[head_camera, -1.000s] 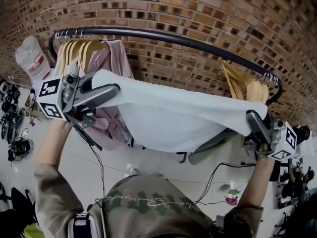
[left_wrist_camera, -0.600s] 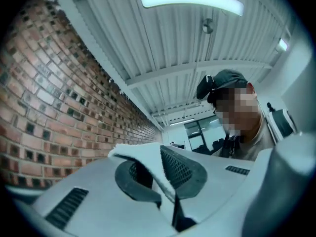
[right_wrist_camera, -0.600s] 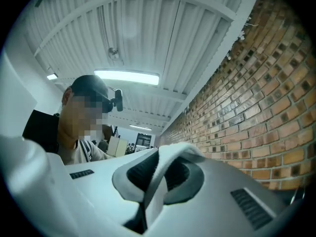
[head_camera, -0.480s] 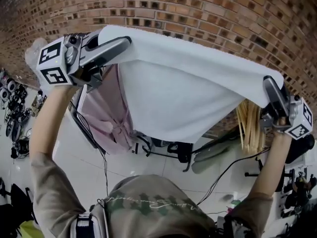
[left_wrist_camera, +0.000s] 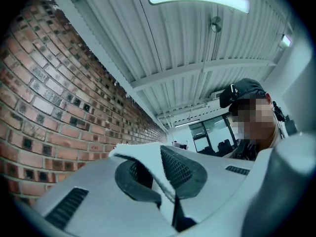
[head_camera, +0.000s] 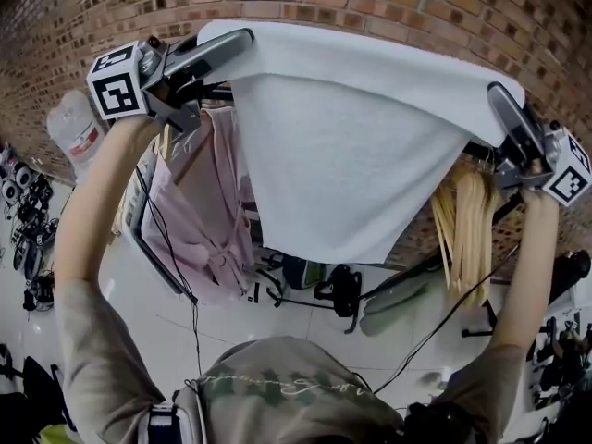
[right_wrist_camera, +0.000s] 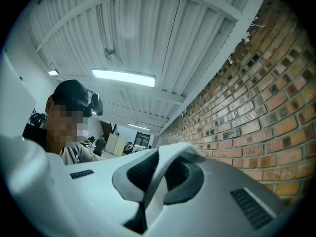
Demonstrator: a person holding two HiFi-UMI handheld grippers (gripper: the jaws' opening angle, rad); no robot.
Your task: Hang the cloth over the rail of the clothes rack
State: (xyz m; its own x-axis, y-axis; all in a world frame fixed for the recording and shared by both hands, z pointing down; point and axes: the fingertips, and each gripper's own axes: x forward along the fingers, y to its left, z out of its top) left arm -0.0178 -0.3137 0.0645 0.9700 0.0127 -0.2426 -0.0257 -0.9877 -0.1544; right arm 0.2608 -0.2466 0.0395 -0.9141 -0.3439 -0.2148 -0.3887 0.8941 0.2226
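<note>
cloth (head_camera: pixel 351 155) lifted higher, left gripper (head_camera: pixel 246 36) and right gripper (head_camera: pixel 496 91) fingers clamping its top corners

Both arms are reaching up high and spreading wide, elbows nearly straight. Left gripper (head_camera: pixel 239 40) is pinching one top corner of the cloth (head_camera: pixel 351 155) and right gripper (head_camera: pixel 497 95) is clamping the other, jaws squeezed tight.
</note>
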